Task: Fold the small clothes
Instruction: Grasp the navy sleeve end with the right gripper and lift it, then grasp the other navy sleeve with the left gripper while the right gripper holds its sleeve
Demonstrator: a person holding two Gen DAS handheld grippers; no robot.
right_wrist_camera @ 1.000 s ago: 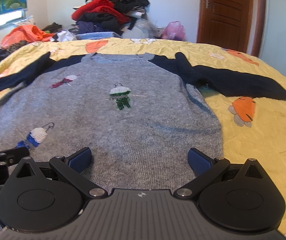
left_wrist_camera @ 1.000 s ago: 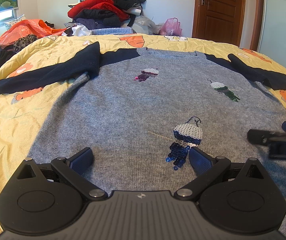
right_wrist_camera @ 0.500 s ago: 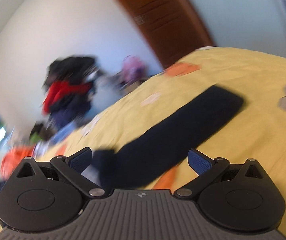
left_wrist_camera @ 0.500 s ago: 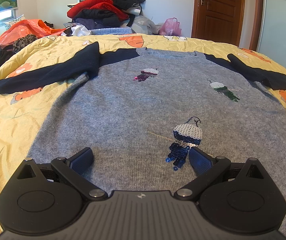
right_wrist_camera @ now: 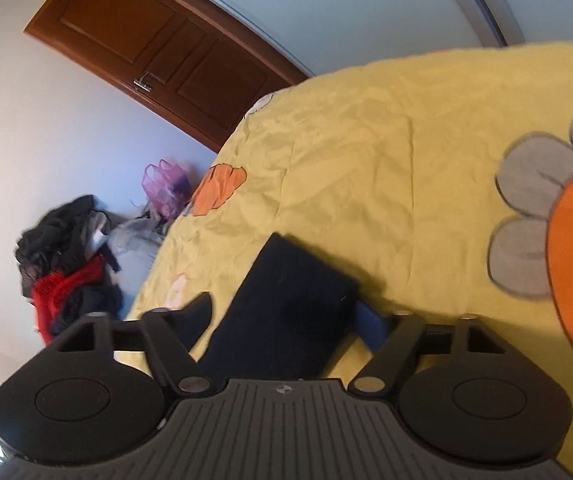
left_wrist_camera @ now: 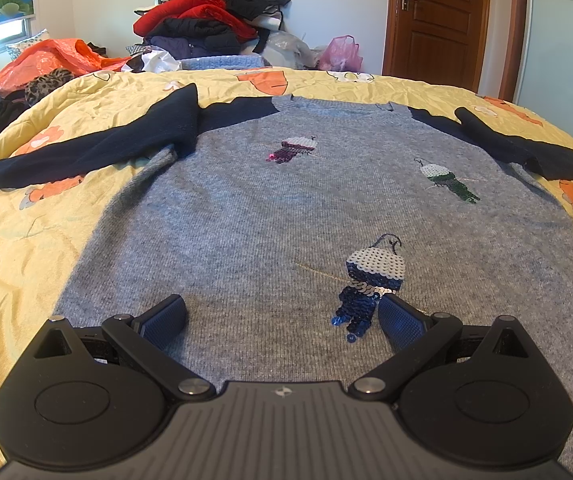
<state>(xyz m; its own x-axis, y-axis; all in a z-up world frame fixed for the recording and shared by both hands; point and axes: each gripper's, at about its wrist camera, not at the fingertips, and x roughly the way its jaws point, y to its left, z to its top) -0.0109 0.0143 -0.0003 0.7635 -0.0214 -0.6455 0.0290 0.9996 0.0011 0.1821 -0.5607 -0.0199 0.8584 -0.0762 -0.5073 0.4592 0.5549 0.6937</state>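
A grey sweater with navy sleeves and sequin figures lies flat, front up, on the yellow bedspread. Its left sleeve and right sleeve spread outward. My left gripper hovers open just over the hem, with nothing between its fingers. In the right wrist view my right gripper is rolled to one side. The navy cuff of the right sleeve lies between its jaws, which are closing. The right pad sits at the cuff's edge, and a gap shows at the left finger.
A heap of red and black clothes is piled past the far edge of the bed, with an orange bag at the left and a pink bag by the wooden door. The bedspread lies bare beyond the cuff.
My right gripper left the sweater's hem, swept right to the end of the right sleeve and rolled over. Its jaws narrowed around the cuff. The left gripper stayed still.
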